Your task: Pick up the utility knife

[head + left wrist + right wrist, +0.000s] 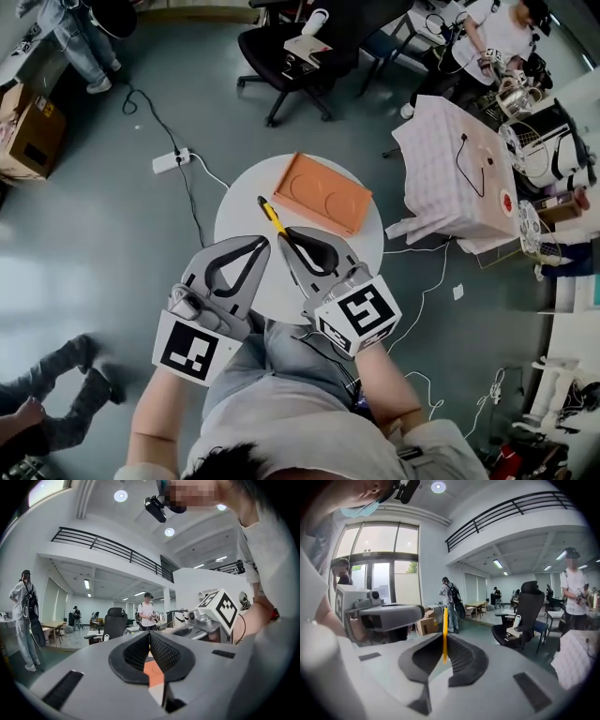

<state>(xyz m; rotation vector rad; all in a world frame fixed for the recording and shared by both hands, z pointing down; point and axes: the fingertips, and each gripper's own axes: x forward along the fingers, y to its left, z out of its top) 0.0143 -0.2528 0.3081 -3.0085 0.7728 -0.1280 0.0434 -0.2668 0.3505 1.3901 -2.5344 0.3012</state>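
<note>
The utility knife (272, 215) is yellow and black. My right gripper (284, 232) is shut on it, and the yellow end sticks out past the fingertips over the round white table (242, 202). In the right gripper view the utility knife (445, 632) stands as a thin yellow strip clamped between the jaws of the right gripper (445, 641), with the room behind it and no table in sight. My left gripper (264, 241) hovers just to the left, shut on nothing. In the left gripper view the left gripper (150, 635) has its jaws together.
An orange tray (322, 194) with two round hollows lies at the table's far right; the orange tray (152, 671) shows through the left jaws. A black office chair (291, 56), a power strip (172, 160) with cable, and a cloth-covered table (459, 169) stand around. People stand nearby.
</note>
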